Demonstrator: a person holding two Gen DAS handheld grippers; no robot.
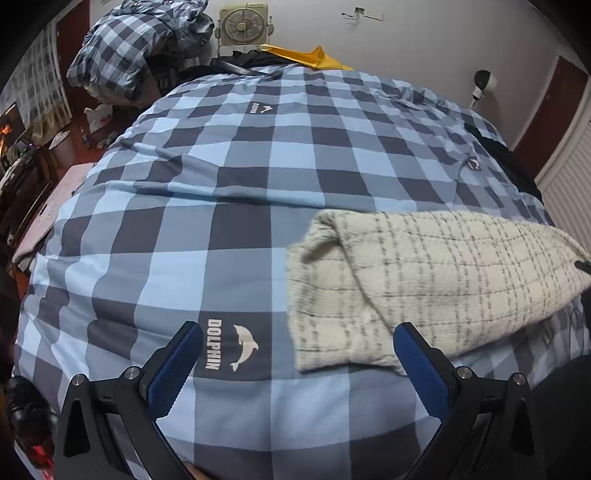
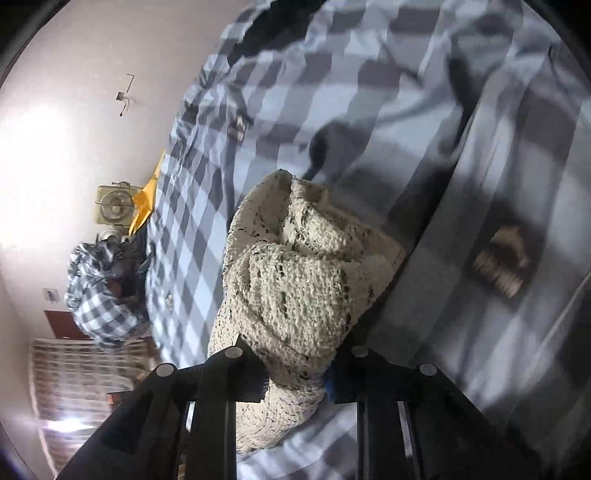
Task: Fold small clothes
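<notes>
A cream knitted garment with a thin dark grid (image 1: pixel 424 273) lies folded over on the blue checked bedcover (image 1: pixel 240 177), at the right of the left wrist view. My left gripper (image 1: pixel 295 343) is open and empty, just above the cover; its right finger (image 1: pixel 417 365) sits at the garment's near edge. My right gripper (image 2: pixel 295 380) is shut on a bunched part of the same garment (image 2: pixel 295 280) and holds it lifted over the bed. That view is tilted and blurred.
A heap of matching checked bedding (image 1: pixel 136 48) is piled at the far left corner. A box fan (image 1: pixel 243 26) and a yellow cloth (image 1: pixel 310 55) stand by the far wall. Dark clothing (image 1: pixel 509 162) lies at the bed's right edge. The floor at the left is cluttered.
</notes>
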